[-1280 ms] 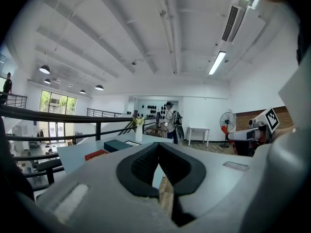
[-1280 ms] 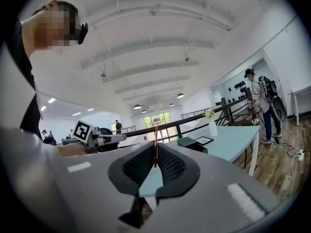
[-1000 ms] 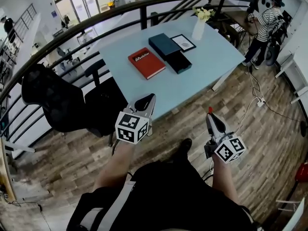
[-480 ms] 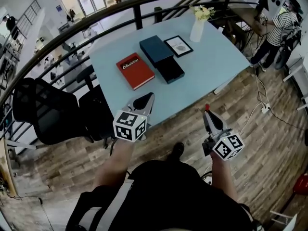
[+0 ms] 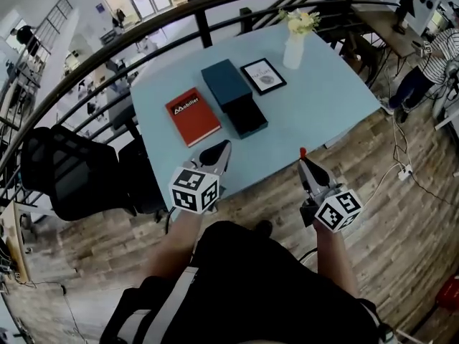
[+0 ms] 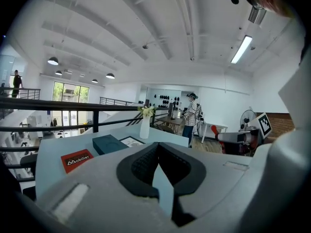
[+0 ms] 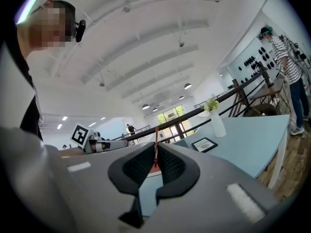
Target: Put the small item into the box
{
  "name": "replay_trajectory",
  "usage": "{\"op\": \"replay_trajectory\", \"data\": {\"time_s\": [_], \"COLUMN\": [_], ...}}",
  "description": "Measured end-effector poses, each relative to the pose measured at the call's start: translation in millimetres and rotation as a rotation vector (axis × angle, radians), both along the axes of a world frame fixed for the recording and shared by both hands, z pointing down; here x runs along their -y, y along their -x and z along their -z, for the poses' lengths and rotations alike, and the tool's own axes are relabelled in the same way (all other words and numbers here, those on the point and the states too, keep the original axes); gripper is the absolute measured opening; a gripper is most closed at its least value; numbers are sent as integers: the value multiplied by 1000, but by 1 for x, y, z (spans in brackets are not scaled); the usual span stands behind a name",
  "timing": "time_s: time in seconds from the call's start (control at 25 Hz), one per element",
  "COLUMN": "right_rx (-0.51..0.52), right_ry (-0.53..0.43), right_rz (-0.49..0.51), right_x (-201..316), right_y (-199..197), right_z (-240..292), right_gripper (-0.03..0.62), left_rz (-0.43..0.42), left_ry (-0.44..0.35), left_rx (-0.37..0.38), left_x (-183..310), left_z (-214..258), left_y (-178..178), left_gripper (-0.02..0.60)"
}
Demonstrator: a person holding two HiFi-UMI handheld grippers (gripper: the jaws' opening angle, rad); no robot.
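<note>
Out ahead of both claws is the blue table [image 5: 323,99], and the dark box [image 5: 246,117] sits on it forward and left of the right gripper [image 5: 303,159], well apart. That claw's pinched narrow on the thin red small item [image 7: 155,148]. The left gripper [image 5: 224,147] is closed on nothing. I'd go in slow, get the tip right over the box, then lower before letting go.
</note>
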State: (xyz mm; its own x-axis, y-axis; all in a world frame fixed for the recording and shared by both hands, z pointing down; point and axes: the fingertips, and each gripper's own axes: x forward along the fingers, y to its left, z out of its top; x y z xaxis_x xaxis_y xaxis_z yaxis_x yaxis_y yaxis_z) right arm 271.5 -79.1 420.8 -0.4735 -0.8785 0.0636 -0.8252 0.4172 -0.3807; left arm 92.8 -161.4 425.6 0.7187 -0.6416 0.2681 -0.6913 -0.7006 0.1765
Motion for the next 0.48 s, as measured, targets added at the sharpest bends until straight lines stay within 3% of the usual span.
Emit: {"op": "replay_trajectory", "data": {"time_s": [0.48], "right_rx": [-39], "right_ry": [41], "right_rz": [79], "right_x": [82], "right_y": [38], "right_z": [-15], "right_gripper": [18], "left_rz": [40], "left_ry": [19], "left_rx": [-29], "left_x": [75], "left_z": [-19], "left_y": [21], "left_gripper": [6]}}
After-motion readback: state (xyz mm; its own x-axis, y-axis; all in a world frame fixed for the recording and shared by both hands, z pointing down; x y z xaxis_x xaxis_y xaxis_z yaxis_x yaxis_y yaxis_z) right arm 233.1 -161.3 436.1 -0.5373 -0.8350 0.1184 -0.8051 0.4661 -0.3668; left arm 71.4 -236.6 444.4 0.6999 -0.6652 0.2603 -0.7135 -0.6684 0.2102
